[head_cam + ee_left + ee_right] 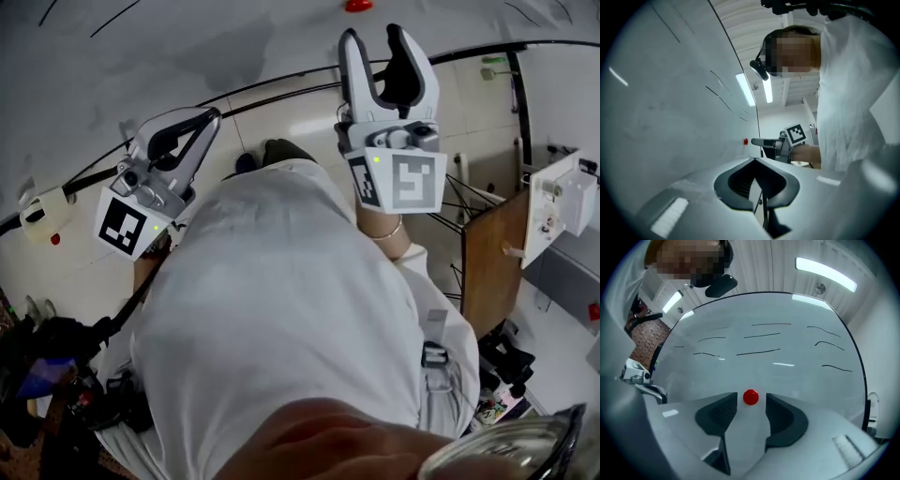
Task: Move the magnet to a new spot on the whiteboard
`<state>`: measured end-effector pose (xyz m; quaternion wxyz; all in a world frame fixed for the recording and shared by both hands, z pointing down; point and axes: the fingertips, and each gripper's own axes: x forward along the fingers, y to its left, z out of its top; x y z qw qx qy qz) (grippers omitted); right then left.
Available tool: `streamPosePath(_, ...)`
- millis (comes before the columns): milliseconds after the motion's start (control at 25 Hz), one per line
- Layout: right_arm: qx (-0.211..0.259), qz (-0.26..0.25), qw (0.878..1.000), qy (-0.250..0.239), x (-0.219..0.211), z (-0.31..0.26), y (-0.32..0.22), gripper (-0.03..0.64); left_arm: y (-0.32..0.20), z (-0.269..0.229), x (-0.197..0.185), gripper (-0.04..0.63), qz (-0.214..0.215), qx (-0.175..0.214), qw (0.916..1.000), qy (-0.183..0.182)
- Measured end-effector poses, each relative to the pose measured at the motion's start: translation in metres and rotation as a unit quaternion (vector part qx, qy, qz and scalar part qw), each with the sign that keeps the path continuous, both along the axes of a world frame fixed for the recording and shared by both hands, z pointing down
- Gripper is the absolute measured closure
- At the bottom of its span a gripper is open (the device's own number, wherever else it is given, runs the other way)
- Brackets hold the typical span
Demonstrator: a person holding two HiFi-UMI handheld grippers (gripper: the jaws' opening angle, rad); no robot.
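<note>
A small round red magnet (357,5) sticks to the whiteboard (187,47), which bears thin black pen lines. My right gripper (375,39) is open and points up at the magnet from just below. In the right gripper view the magnet (750,397) shows in line with the gap between the spread fingertips, on the whiteboard (787,333) a little beyond them and untouched. My left gripper (212,117) is shut on nothing, lower and to the left near the board's bottom edge. The left gripper view looks along the whiteboard (670,117) to the magnet (746,141) and the right gripper (757,141).
The whiteboard's black frame (281,86) runs beneath both grippers. A wooden panel (487,262) and a white box (560,204) stand at the right. Dark clutter (47,375) lies at the lower left. The person's white-clothed body (281,328) fills the middle.
</note>
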<state>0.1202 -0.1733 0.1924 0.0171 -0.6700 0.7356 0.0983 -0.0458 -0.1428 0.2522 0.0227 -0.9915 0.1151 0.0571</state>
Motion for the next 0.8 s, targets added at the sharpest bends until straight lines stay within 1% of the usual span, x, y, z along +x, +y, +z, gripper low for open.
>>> streamPosePath(120, 0.002, -0.010, 1.000, 0.018, -0.002, -0.006, 0.020, 0.428, 0.026, -0.008, 0.003, 0.589, -0.005, 0.006, 0.9999, 0.008)
streamPosePath(200, 0.001, -0.020, 1.000, 0.020, -0.003, -0.007, 0.017, 0.431, 0.027, -0.008, 0.012, 0.589, -0.004, 0.011, 0.9999, 0.005)
streamPosePath(240, 0.001, -0.024, 0.999, 0.023, -0.003, -0.007, 0.011, 0.440, 0.022, -0.006, 0.017, 0.589, 0.001, 0.013, 0.9999, 0.000)
streamPosePath(320, 0.003, -0.028, 0.999, 0.037, -0.006, -0.007, 0.003, 0.480, 0.015, -0.003, 0.022, 0.589, 0.002, 0.016, 0.9998, -0.013)
streamPosePath(400, 0.005, -0.026, 0.998, 0.048, -0.011, -0.008, 0.004, 0.482, 0.009, -0.001, 0.019, 0.589, -0.022, 0.007, 0.9995, -0.019)
streamPosePath(480, 0.005, -0.017, 0.999, 0.047, -0.010, -0.010, -0.006, 0.482, -0.009, 0.000, 0.016, 0.589, -0.048, -0.015, 0.9987, -0.011)
streamPosePath(520, 0.005, -0.012, 0.999, 0.047, -0.007, -0.009, -0.017, 0.489, -0.024, 0.001, 0.017, 0.589, -0.054, -0.025, 0.9982, -0.005)
streamPosePath(640, 0.001, -0.005, 0.998, 0.055, -0.004, -0.006, -0.047, 0.491, -0.062, 0.004, 0.015, 0.589, -0.061, -0.041, 0.9973, 0.001)
streamPosePath(800, -0.001, -0.019, 0.999, 0.047, -0.007, -0.008, -0.054, 0.491, -0.069, 0.008, 0.009, 0.589, -0.056, -0.038, 0.9977, -0.010)
